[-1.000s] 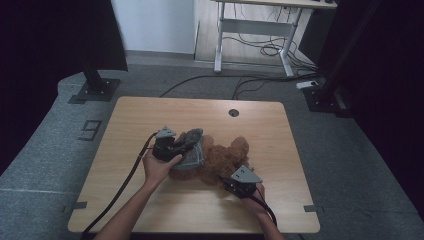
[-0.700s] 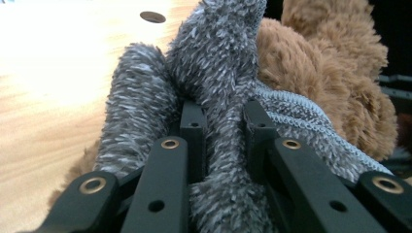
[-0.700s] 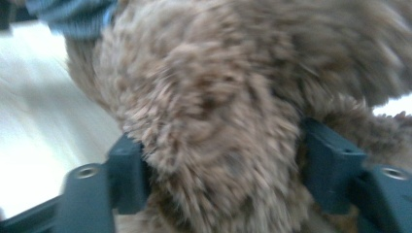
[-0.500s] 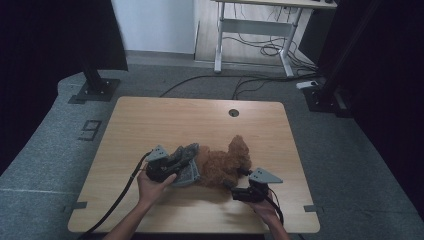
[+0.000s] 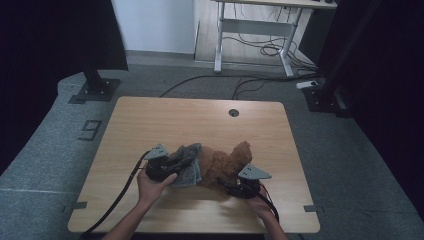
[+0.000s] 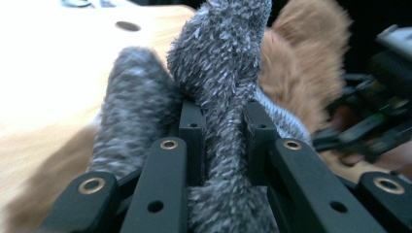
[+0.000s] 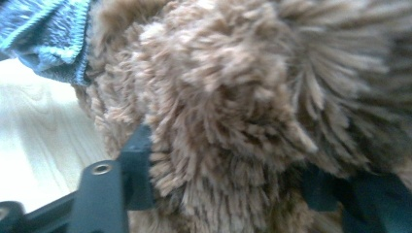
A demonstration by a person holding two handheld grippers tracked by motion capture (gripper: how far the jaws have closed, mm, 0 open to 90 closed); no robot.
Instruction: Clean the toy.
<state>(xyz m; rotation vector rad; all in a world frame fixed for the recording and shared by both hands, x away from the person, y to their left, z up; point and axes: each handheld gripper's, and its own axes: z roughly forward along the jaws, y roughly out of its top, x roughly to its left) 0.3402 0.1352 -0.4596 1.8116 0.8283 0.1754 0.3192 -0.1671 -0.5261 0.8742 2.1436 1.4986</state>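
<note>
left gripper view: left hand-held gripper (image 6: 221, 141) clamped on soft grey fuzzy fabric garment (image 6: 218, 63); right hand-held gripper (image 7: 218, 179) closing, jaws around limp brown plush toy (image 7: 233, 97); light, compressible, best pinched by folds.

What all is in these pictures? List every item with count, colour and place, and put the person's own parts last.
plush toy: one, brown and shaggy, near the table's front edge, between the two grippers.
fuzzy garment: one, grey with a lighter stitched edge, at the toy's left side.
table: one, light wood with a round hole near its far edge.
desk frame: one, white, on the floor behind the table.
floor cables: several, black, behind the table.
left gripper: one, black, clamped on a fold of the fuzzy garment.
right gripper: one, black, jaws on either side of the toy's fur.
hands: two, at the table's front edge.
</note>
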